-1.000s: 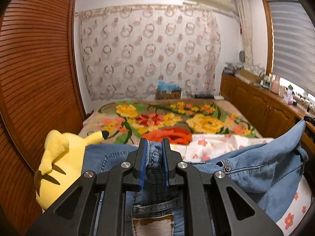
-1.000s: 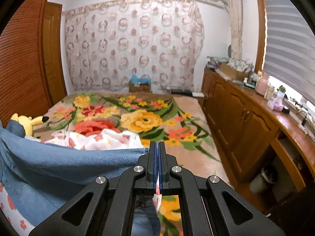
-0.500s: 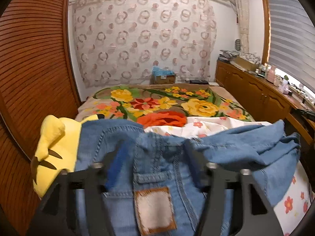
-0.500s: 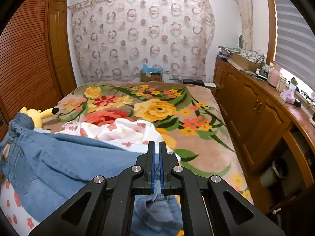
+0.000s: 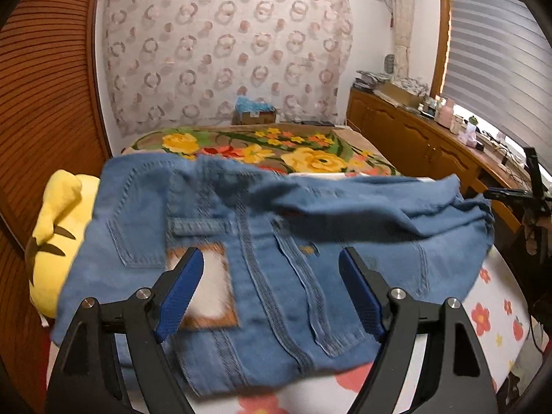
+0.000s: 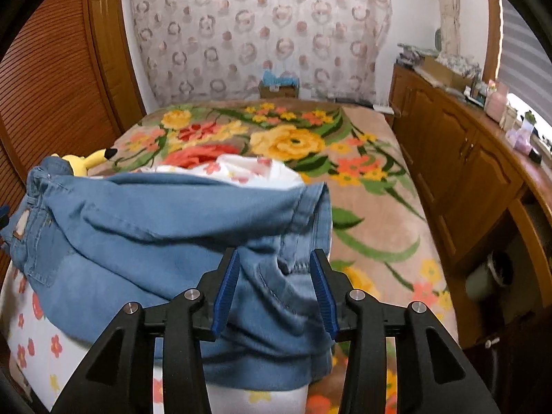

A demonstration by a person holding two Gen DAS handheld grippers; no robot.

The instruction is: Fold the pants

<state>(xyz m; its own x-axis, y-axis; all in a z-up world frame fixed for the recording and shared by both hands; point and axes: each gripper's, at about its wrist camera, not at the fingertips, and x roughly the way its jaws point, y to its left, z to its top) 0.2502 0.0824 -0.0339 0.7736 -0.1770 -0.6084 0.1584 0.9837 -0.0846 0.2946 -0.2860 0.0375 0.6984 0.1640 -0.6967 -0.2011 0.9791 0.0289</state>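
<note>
Blue denim pants [image 5: 276,241] lie folded across a white flowered sheet [image 5: 493,307] on the bed, waistband with a brown leather patch [image 5: 214,286] at the left. My left gripper [image 5: 272,293] is open just above the waistband and holds nothing. In the right wrist view the pants [image 6: 155,234] stretch leftward, with the leg ends bunched at the right. My right gripper [image 6: 272,289] is open over that bunched end, apart from the cloth.
A yellow plush toy [image 5: 58,234] lies left of the pants by the slatted wooden wall [image 5: 41,103]. A floral blanket [image 6: 293,145] covers the bed beyond. Wooden cabinets [image 6: 476,172] with clutter on top run along the right.
Both grippers were shut on the pants a second ago; both have opened, let go and drawn back. The pants have dropped onto the sheet.
</note>
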